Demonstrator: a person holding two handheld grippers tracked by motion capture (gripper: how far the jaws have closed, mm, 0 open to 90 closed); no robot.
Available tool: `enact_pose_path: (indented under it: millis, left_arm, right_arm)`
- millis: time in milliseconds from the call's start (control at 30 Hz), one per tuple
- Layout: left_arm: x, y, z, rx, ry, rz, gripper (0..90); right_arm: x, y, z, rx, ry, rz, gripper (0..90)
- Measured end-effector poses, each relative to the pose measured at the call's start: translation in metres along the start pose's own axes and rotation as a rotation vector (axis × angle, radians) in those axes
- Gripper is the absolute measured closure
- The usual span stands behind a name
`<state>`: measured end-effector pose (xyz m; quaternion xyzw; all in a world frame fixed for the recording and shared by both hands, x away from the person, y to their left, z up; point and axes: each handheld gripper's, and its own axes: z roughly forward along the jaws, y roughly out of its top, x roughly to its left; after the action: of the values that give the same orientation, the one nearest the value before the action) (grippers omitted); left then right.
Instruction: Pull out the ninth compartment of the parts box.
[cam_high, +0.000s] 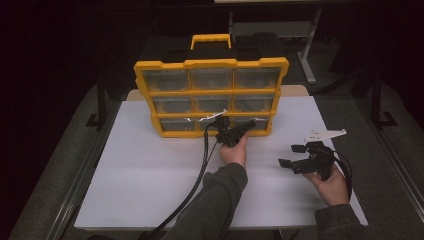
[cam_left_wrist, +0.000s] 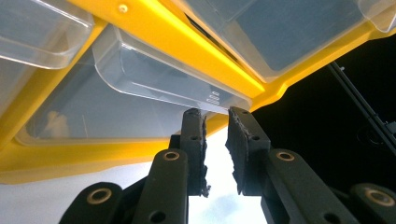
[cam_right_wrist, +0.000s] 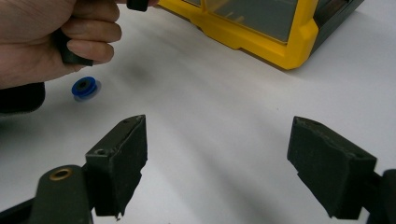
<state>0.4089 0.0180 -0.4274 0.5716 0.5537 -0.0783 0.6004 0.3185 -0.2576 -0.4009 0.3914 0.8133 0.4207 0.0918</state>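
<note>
The left gripper reaches the bottom row of a yellow drawer cabinet standing near the far edge of a white table. Its jaws stand a narrow gap apart at the lip of a clear plastic drawer, holding nothing; whether the tips touch that lip is hard to tell from the left gripper view. The drawer sits in the cabinet's bottom row, right of centre, just above the yellow base rail. The right gripper hovers near the table's right edge, jaws spread wide and empty. A small blue wheel lies on the table beside the person's left hand
</note>
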Motion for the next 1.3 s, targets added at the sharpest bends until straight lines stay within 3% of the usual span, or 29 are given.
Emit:
enact_pose_path:
  millis: [1000, 1200, 1233, 1267, 1300]
  left_arm:
    - [-0.004, -0.010, -0.015, 0.036, -0.037, 0.023, 75.7]
    - [-0.005, -0.012, -0.017, 0.044, -0.036, 0.043, 75.7]
    - [-0.005, -0.012, -0.018, 0.042, -0.040, 0.040, 80.5]
    - [-0.005, -0.013, -0.020, 0.017, -0.090, 0.043, 82.3]
    - [-0.010, -0.012, -0.022, -0.005, -0.089, 0.052, 83.1]
  right_arm:
    - [-0.001, 0.000, 0.001, 0.014, 0.000, 0.009, 18.9]
    - [-0.001, 0.000, 0.001, 0.017, -0.001, 0.010, 18.9]
    - [-0.001, -0.001, 0.002, 0.013, -0.002, -0.002, 18.9]
    - [-0.001, -0.001, 0.002, 0.013, -0.002, -0.002, 18.9]
    - [-0.001, -0.001, 0.002, 0.012, -0.002, -0.002, 18.9]
